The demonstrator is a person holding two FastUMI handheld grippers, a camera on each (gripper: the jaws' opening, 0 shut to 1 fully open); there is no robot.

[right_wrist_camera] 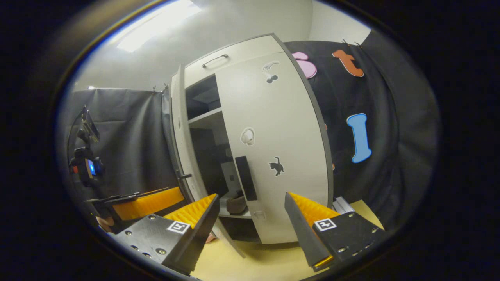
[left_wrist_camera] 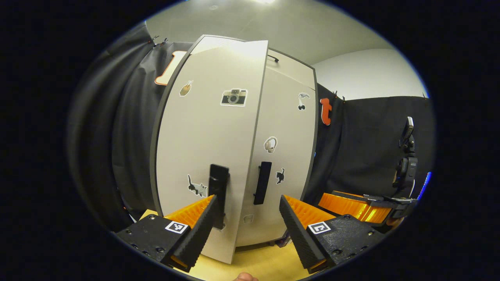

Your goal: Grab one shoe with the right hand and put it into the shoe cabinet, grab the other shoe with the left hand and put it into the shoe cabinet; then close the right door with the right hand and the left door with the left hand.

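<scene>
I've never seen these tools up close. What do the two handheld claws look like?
Each claw, left and right, has two wedge-shaped fingers with ribbed inner faces. The fingers sit on black blocks with visible screws, each bearing a small square black-and-white marker. A small camera-like unit rides on top of the right one.

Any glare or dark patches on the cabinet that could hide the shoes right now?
Left gripper view: ceiling light washes out the top of the left door; fisheye bows its edges. Right gripper view: the open gap is deep in shadow; a shoe shows dimly on the lower shelf; the right door is evenly lit.
</scene>
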